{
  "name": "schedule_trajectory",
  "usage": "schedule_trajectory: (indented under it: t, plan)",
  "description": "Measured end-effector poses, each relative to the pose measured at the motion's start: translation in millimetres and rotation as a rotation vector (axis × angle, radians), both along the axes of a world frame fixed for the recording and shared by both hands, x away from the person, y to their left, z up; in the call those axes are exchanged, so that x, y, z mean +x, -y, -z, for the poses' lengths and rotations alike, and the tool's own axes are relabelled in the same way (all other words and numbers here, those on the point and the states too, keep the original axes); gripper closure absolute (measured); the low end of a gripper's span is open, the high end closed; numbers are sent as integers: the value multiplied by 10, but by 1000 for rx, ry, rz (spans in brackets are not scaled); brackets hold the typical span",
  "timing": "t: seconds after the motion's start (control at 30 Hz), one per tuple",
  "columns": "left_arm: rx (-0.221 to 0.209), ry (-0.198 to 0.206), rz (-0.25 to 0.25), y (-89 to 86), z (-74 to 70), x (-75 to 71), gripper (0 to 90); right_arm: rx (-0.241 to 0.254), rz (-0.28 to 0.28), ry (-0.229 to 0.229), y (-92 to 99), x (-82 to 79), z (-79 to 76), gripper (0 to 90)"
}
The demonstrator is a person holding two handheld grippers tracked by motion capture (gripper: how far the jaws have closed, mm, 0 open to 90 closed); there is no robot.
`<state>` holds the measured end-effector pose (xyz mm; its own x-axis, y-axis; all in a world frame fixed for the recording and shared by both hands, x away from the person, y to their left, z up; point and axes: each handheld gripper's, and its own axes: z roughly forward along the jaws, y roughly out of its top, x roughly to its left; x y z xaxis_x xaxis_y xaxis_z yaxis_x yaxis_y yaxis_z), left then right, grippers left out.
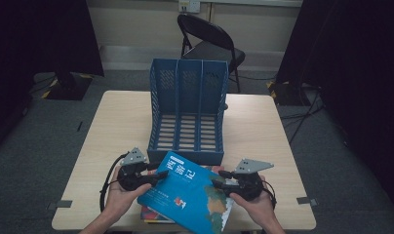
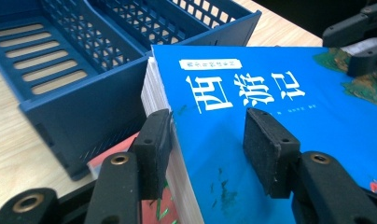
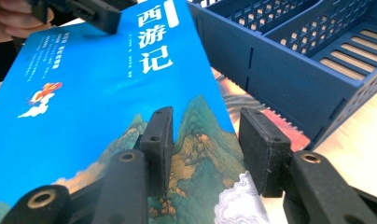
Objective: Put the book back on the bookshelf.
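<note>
- Wooden table (image 1: pixel 117 122) noted; blue file rack (image 1: pixel 187 109) on it, three slots, nothing inside.
- Blue book (image 1: pixel 190 192), mountain art, white title, lifted before rack, over other books (image 1: pixel 151 214).
- Left gripper (image 1: pixel 153 178) and right gripper (image 1: pixel 219 183) are clamped on book's edges.

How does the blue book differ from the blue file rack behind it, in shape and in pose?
The blue book is a flat solid slab, lying tilted on other books between the two grippers; the blue file rack is an open, slotted box of three compartments, standing squarely on the table. The book carries white characters and a picture; the rack is plain. Both are blue.
</note>
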<state>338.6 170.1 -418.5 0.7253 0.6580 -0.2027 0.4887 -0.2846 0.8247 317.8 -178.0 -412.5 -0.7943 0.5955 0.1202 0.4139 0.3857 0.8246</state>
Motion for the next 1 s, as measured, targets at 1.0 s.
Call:
schedule_trajectory:
  t: [1.0]
  plan:
    - [-24, -28, 33, -187, 2, -228, 555, -61, -146, -59, -168, 398, -144, 625]
